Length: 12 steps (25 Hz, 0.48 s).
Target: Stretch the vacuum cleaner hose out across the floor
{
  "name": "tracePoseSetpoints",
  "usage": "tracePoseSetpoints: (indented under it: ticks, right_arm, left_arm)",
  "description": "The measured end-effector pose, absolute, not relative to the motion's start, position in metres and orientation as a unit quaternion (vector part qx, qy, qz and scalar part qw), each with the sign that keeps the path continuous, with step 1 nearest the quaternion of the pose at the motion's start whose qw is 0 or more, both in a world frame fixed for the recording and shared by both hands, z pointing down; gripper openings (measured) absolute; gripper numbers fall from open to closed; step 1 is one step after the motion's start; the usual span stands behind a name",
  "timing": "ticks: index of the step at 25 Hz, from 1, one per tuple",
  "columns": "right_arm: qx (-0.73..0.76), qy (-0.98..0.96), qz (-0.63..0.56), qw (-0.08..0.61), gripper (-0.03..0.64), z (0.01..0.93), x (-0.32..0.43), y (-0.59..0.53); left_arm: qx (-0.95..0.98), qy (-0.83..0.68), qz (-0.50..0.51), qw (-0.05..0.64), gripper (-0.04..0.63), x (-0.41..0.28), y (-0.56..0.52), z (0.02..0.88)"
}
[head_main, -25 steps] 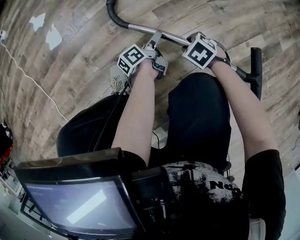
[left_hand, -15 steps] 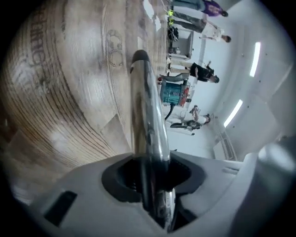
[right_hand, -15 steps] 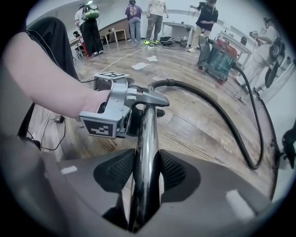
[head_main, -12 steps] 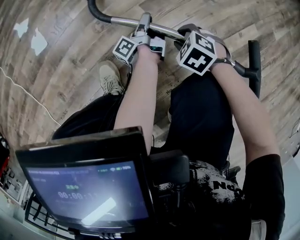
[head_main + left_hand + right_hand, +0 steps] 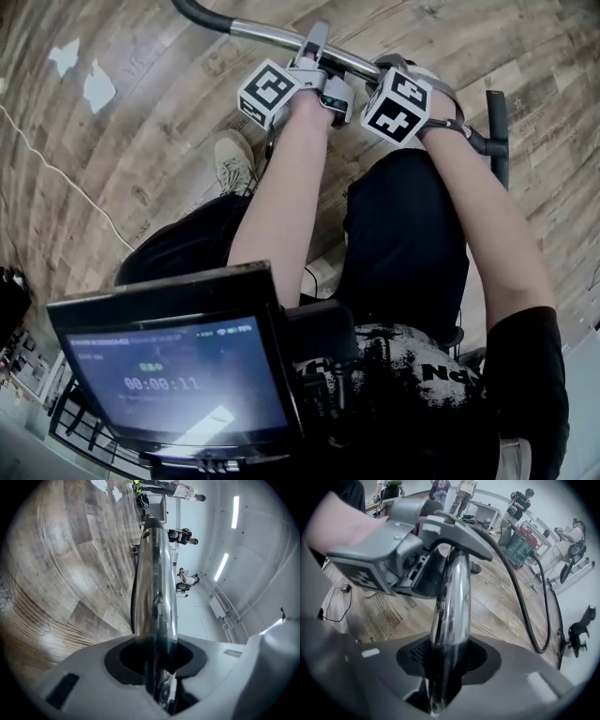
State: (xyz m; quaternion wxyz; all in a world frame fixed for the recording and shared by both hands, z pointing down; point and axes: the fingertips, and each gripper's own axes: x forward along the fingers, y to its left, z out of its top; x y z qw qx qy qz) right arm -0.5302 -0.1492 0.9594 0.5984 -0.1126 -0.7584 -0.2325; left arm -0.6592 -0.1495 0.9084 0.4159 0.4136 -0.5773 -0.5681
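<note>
We reach both forearms forward, side by side. Our left gripper (image 5: 315, 49) and right gripper (image 5: 378, 73) each clamp the shiny chrome vacuum tube (image 5: 267, 36). Its black hose (image 5: 195, 13) curves off far left above the wooden plank floor (image 5: 141, 122).

On my feed the vacuum's chrome tube (image 5: 272, 36) runs slanting above the wooden floor (image 5: 141, 141), with a black curved end (image 5: 197, 13) on one side and a black nozzle bar (image 5: 495, 122) on the other. The black hose (image 5: 520, 597) trails over the boards and doubles back in a slack U-bend (not straight) toward the floor's far edge.
</note>
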Motion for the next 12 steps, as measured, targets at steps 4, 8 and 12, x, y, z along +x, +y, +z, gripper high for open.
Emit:
tracePoseSetpoints:
  ticks: [4, 8, 12]
  right_arm:
    - [-0.086, -0.769, -0.240, 0.587, 0.101, 0.970, -0.541, -0.159]
    - [-0.084, -0.789, -0.208, 0.573, 0.089, 0.973, -0.548, -0.153]
    - [-0.088, -0.800, -0.183, 0.565, 0.091, 0.970, -0.554, -0.139]
  left_arm:
    - [0.430, -0.582, -0.550, 0.418, 0.124, -0.660, -0.156, 0.903]
    - [0.451, -0.594, -0.517, 0.421, 0.124, -0.664, -0.155, 0.903]
    - [0.439, -0.622, -0.519, 0.388, 0.082, -0.702, -0.147, 0.894]
